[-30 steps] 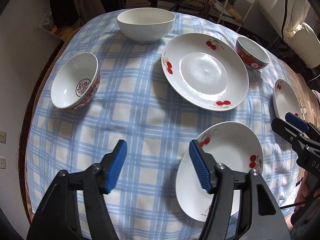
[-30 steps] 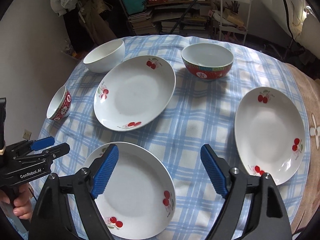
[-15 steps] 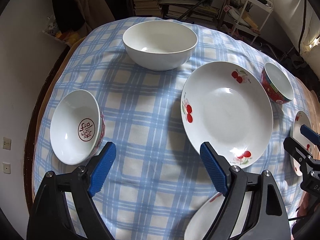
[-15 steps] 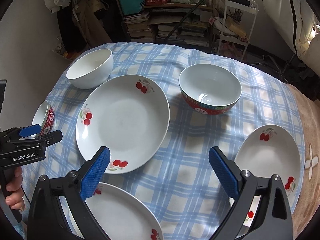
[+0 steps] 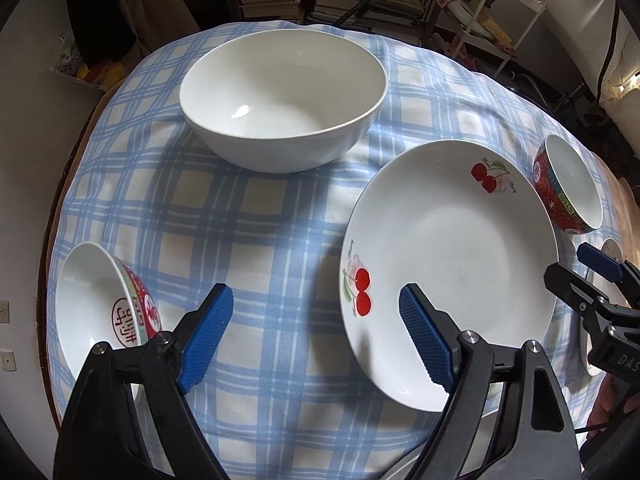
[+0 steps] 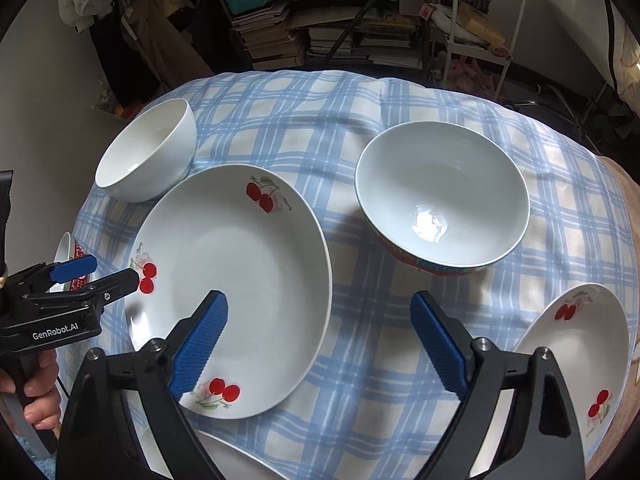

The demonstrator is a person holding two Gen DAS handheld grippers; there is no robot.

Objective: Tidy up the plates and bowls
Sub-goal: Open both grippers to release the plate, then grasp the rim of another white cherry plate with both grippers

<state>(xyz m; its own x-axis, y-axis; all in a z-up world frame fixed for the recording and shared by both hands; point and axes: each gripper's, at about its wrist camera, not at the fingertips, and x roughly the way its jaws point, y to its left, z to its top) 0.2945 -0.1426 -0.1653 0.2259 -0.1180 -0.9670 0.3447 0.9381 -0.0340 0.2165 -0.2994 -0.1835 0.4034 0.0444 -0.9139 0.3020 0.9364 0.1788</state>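
On the blue checked tablecloth [image 5: 256,240] stand a large plain white bowl [image 5: 282,98], a cherry-print plate [image 5: 452,264], a red-rimmed bowl at the left [image 5: 100,304] and another red bowl at the far right [image 5: 568,184]. My left gripper [image 5: 316,336] is open and empty above the cloth, its right finger over the plate's edge. In the right wrist view my right gripper [image 6: 320,344] is open and empty, between the cherry plate [image 6: 232,288] and the red bowl [image 6: 440,196]. A second cherry plate [image 6: 576,356] lies right; a third plate's rim [image 6: 240,460] shows at the bottom.
Shelves of books [image 6: 280,36] and a white rack [image 6: 476,20] stand behind the round table. The white bowl [image 6: 148,152] sits near the table's far left edge. The left gripper [image 6: 76,280] and the hand holding it show at the left.
Both grippers have moved forward across the table, away from the near plates and closer to the bowls and the middle plate. Both stayed open and empty.
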